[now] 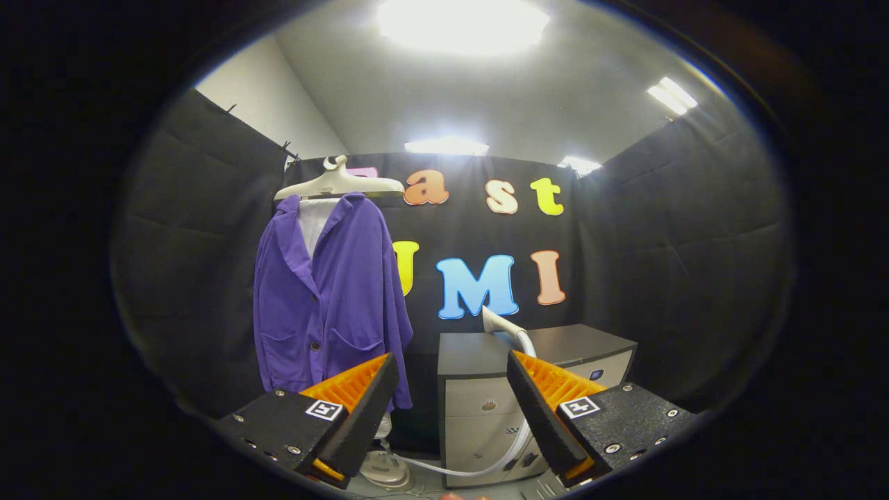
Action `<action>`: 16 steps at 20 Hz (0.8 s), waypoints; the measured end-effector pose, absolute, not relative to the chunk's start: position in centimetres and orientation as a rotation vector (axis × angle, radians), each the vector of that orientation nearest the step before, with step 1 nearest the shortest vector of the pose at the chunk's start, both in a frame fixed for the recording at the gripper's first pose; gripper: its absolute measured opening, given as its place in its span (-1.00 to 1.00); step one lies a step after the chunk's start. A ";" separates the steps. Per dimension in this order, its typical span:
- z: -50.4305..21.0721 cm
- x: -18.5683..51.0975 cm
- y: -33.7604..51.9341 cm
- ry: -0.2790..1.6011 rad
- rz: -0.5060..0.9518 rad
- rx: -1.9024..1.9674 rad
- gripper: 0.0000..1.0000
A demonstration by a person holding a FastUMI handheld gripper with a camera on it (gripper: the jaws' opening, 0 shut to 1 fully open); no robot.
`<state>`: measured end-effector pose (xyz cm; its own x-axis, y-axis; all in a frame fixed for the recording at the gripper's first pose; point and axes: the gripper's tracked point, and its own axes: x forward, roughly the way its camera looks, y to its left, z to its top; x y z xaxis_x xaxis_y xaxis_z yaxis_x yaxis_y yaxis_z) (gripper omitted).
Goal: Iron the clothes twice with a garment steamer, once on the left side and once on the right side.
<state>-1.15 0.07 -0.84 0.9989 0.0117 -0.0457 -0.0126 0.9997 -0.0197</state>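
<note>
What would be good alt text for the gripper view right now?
The gripper has its fingers open on nothing, aimed at a purple jacket on a white hanger. Beyond the fingers, the steamer head rests on a grey cabinet, its hose looping to the floor.

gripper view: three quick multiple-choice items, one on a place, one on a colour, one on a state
1. Where does the steamer head lie?
A. on the grey cabinet
B. on the floor
C. on the hanger

2. What colour is the hanging jacket?
A. red
B. purple
C. green

3. How is the hand-held gripper?
A. shut on the hose
B. shut on the jacket
C. open, holding nothing

Key: 1 A, the head rests on the cabinet top beyond the fingers; 2 B, the cloth is purple; 3 C, the fingers stand wide apart.
</note>
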 end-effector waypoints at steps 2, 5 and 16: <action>-0.9 -1.2 0.0 0.058 0.011 -0.028 0.93; -1.4 -1.3 0.2 0.091 0.020 -0.025 0.93; 0.5 2.5 -4.6 0.129 -0.031 -0.072 0.94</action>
<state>2.46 -4.57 0.50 0.9912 -0.0352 -0.1278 0.0259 0.9970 -0.0735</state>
